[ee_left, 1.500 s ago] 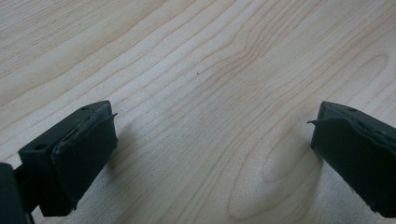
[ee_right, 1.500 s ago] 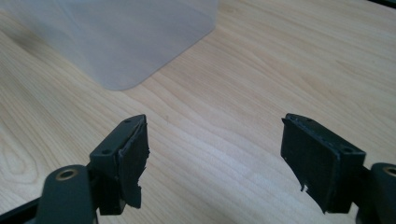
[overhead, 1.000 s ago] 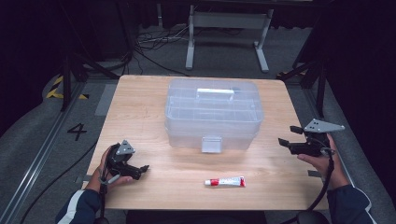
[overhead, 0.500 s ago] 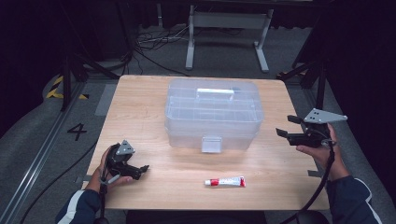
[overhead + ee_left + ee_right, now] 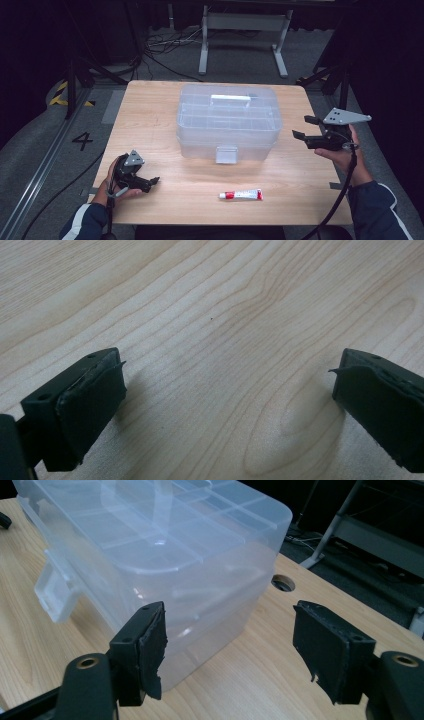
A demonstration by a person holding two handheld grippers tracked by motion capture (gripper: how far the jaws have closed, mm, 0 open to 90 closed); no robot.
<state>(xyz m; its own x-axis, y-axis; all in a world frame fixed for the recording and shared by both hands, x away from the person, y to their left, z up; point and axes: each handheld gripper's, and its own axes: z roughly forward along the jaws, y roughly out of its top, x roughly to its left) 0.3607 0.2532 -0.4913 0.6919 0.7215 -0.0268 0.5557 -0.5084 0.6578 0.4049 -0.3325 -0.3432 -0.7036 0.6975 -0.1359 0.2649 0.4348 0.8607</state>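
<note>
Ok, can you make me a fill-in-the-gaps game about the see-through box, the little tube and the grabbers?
1. The clear plastic box stands on a table made of ____.
2. The small tube has a ____ cap.
3. The tube lies on the table between the box and the ____.
4. The jaws of the left gripper hold ____.

Missing words: wood; red; person; nothing

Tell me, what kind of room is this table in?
Probably a lab or studio for recording. A lone wooden table stands on grey floor with dark surroundings, cables trail behind it, a metal stand sits at the back, and a number 4 is marked on the floor.
</note>
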